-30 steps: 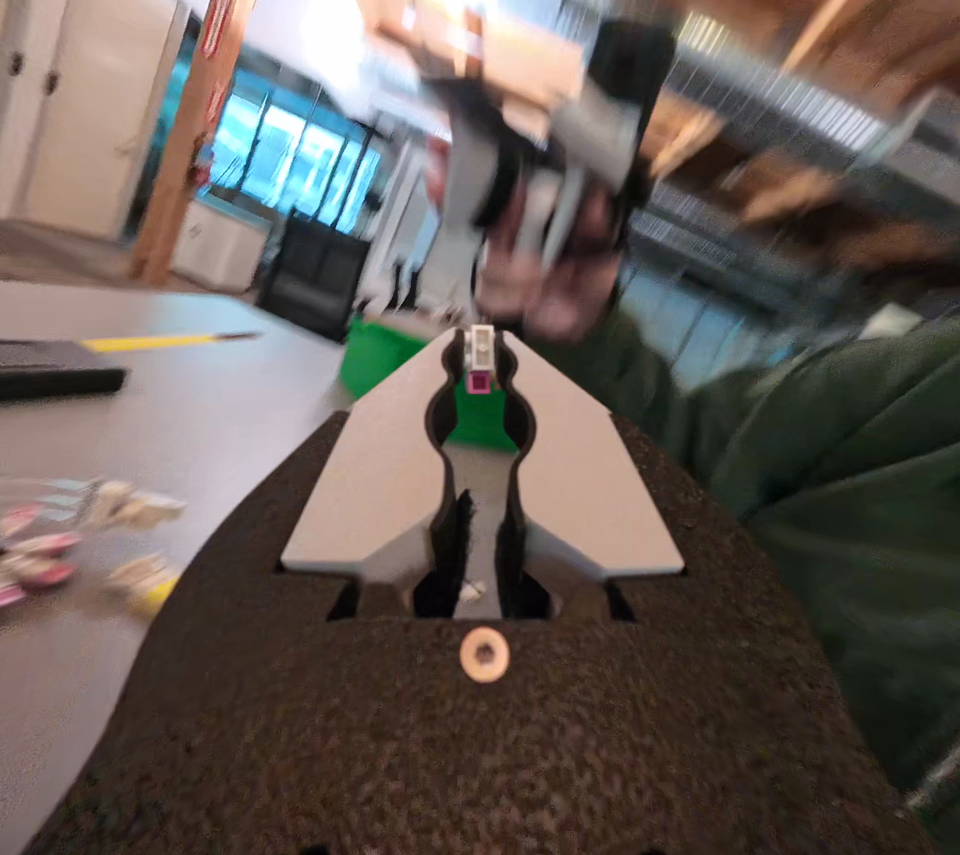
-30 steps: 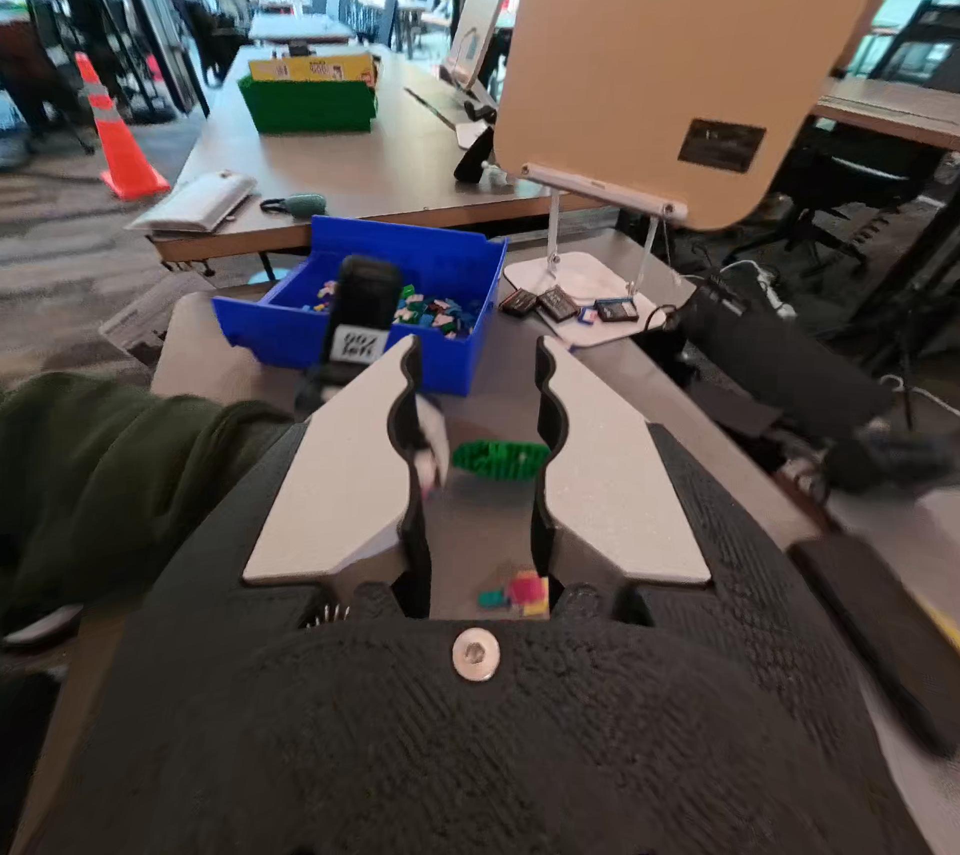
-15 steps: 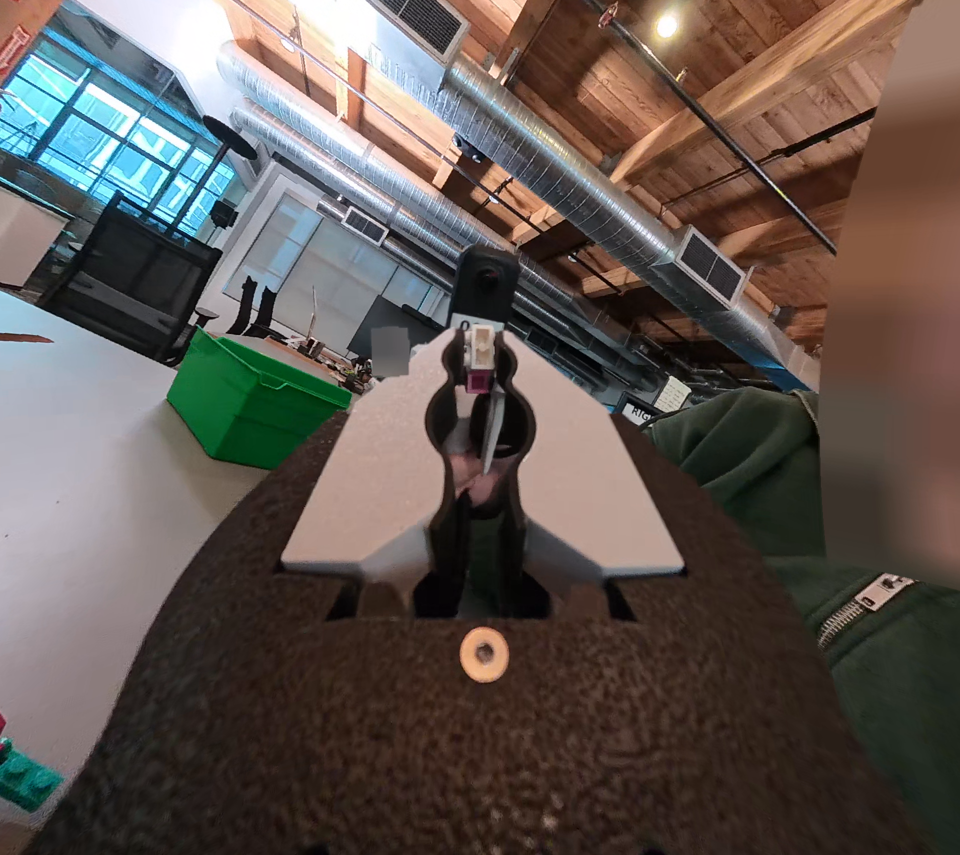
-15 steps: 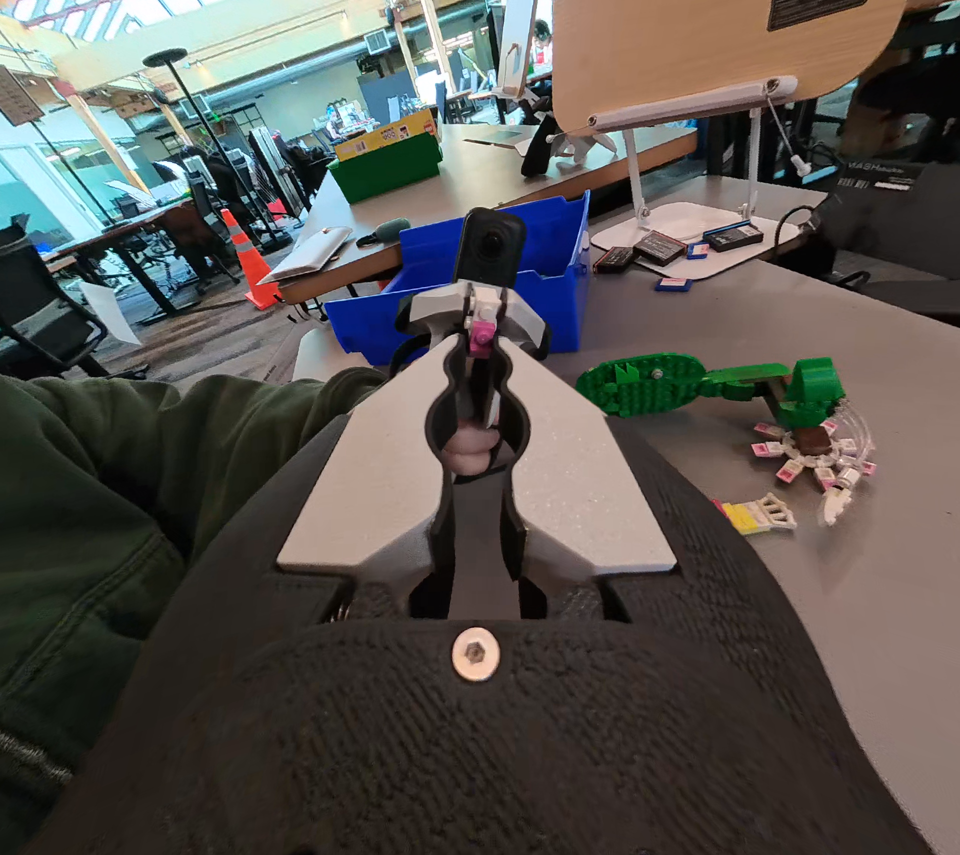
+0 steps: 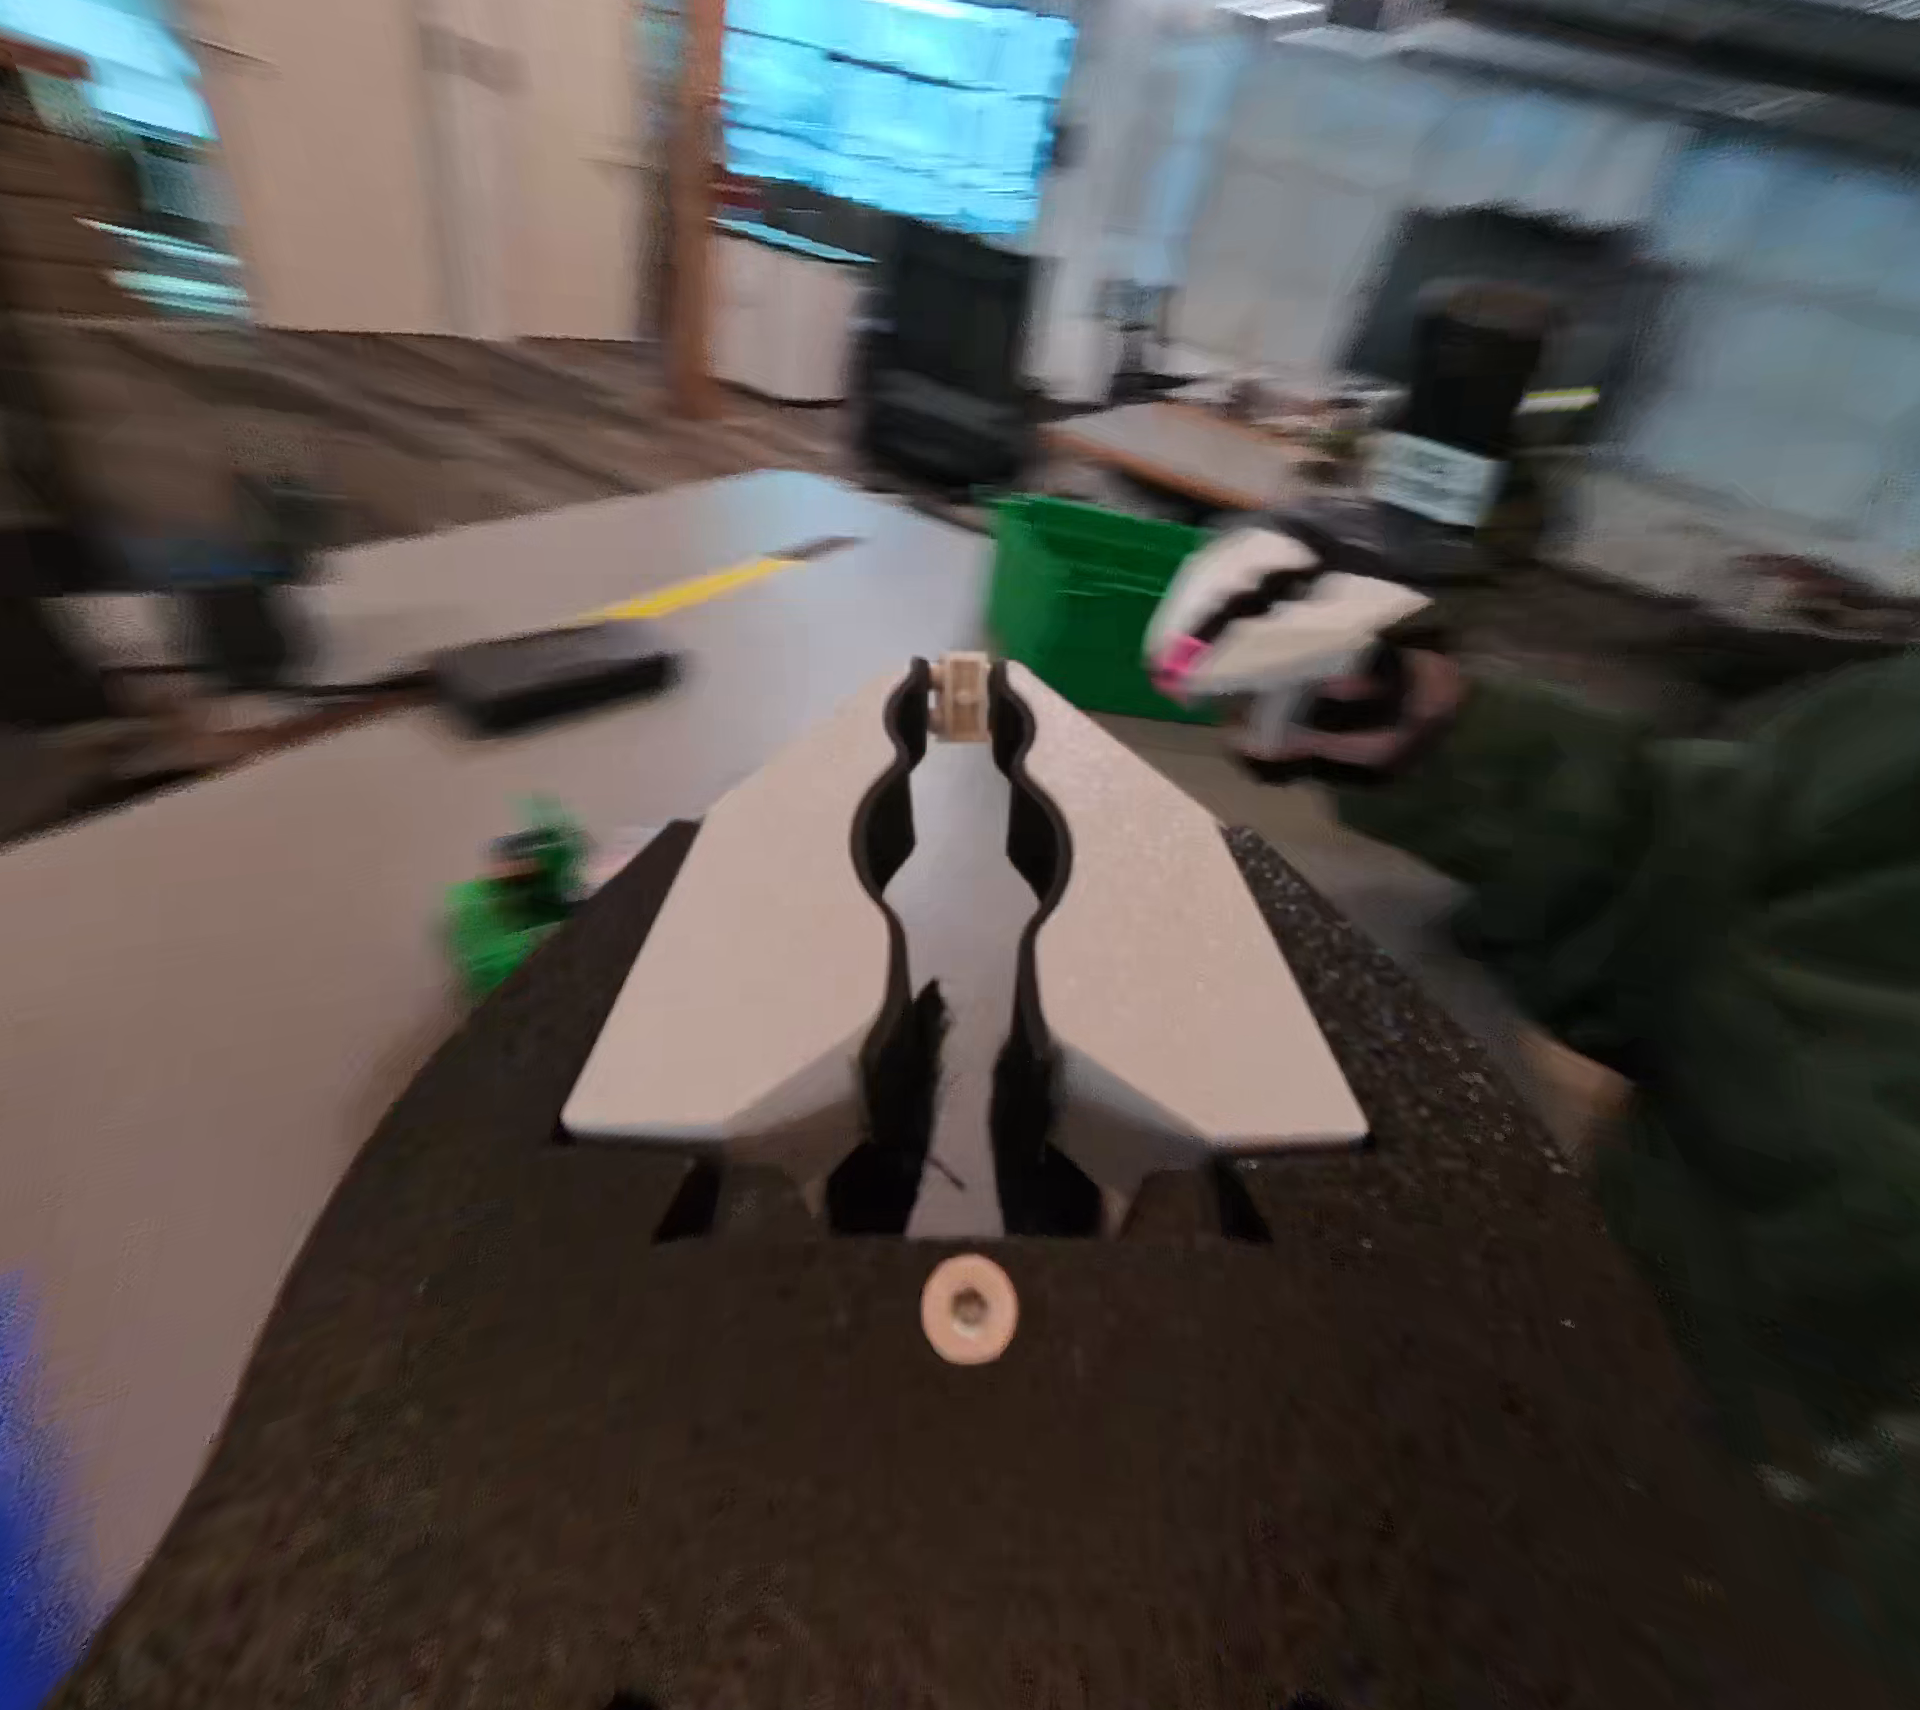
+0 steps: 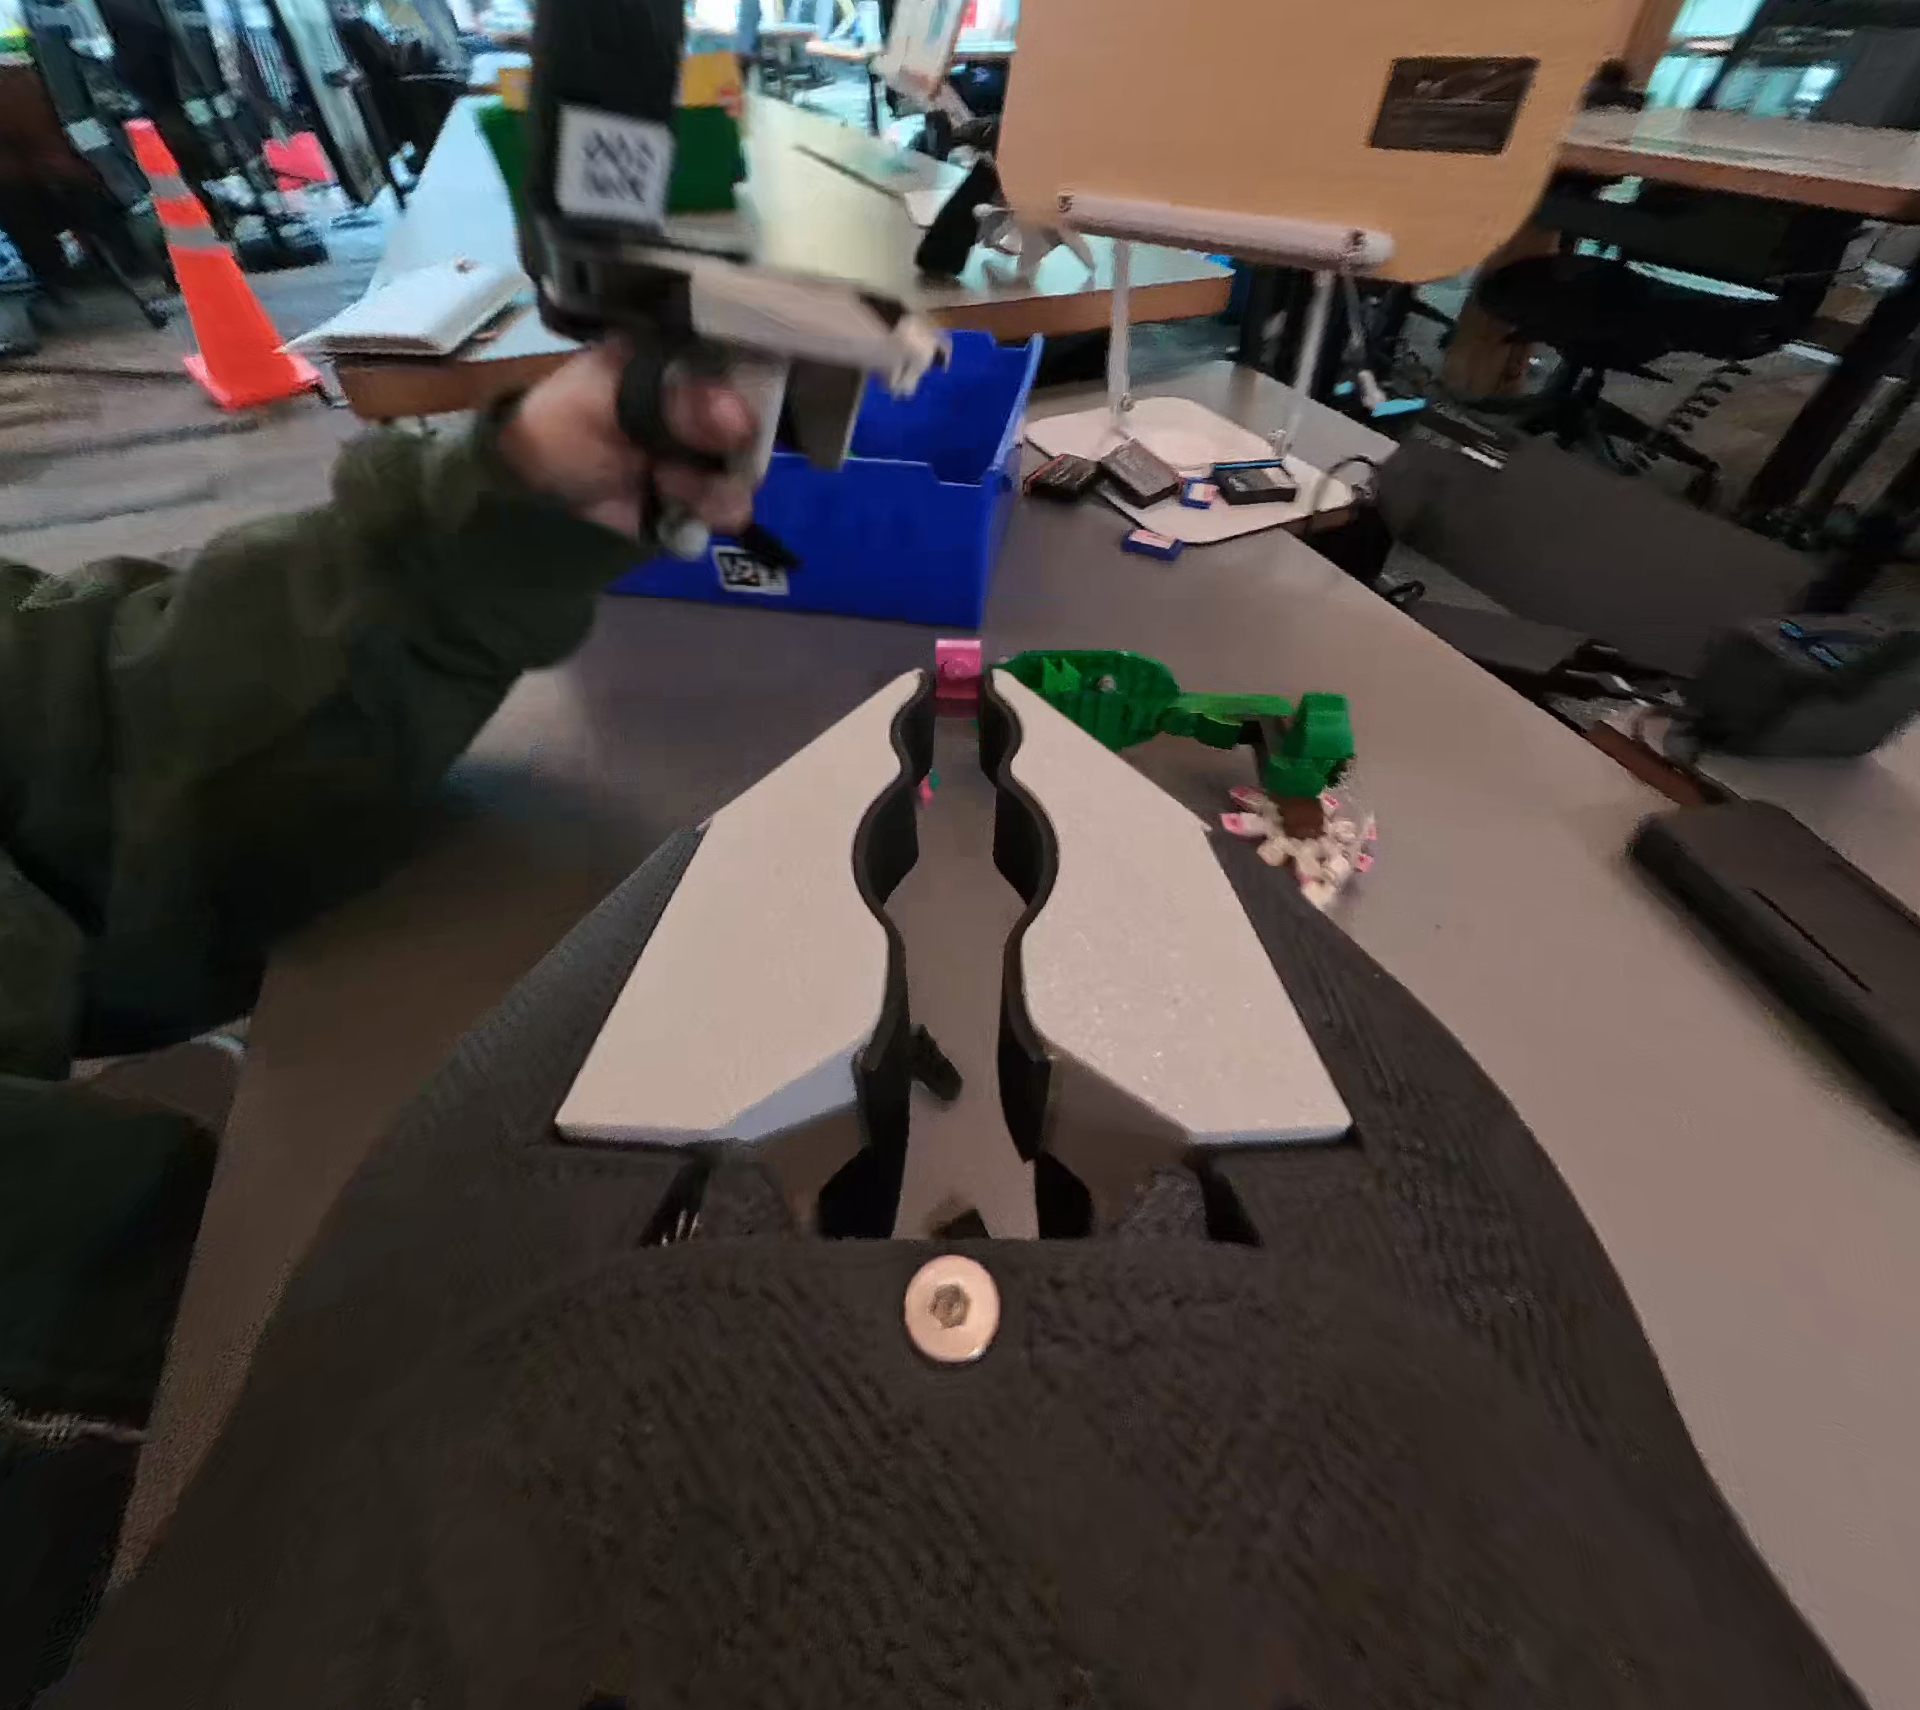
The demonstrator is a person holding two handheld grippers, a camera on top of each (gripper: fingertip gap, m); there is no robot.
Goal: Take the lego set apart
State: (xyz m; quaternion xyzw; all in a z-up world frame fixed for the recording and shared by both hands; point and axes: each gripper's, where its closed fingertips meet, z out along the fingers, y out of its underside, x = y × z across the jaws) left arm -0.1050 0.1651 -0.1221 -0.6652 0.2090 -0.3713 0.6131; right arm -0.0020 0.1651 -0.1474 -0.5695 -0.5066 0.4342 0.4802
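Note:
My left gripper (image 5: 961,696) is shut on a small white lego piece (image 5: 961,710) at its tips, held above the grey table. My right gripper (image 6: 956,692) is shut on a small pink lego piece (image 6: 956,673). The two grippers are apart; the right one shows at the right of the blurred left wrist view (image 5: 1262,626), the left one high at the left of the right wrist view (image 6: 914,356). The green lego plant (image 6: 1174,710) lies on the table (image 6: 1507,933) ahead of the right gripper, with several pink and white pieces (image 6: 1309,845) at its end.
A blue bin (image 6: 883,507) stands behind the plant, a green bin (image 5: 1081,595) at the far table edge. A black flat device (image 6: 1797,922) lies at the right. A board on a white stand (image 6: 1288,29) is at the back. A green-sleeved arm (image 6: 260,673) crosses the left. The grippers' ends are close to 11 cm from one another. From either gripper's tips it is about 20 cm to the green lego plant (image 6: 1174,710).
The two grippers were tip to tip on one pink-and-white piece. They have pulled apart: the left keeps the white piece, the right keeps the pink one. Both have swung down toward the table.

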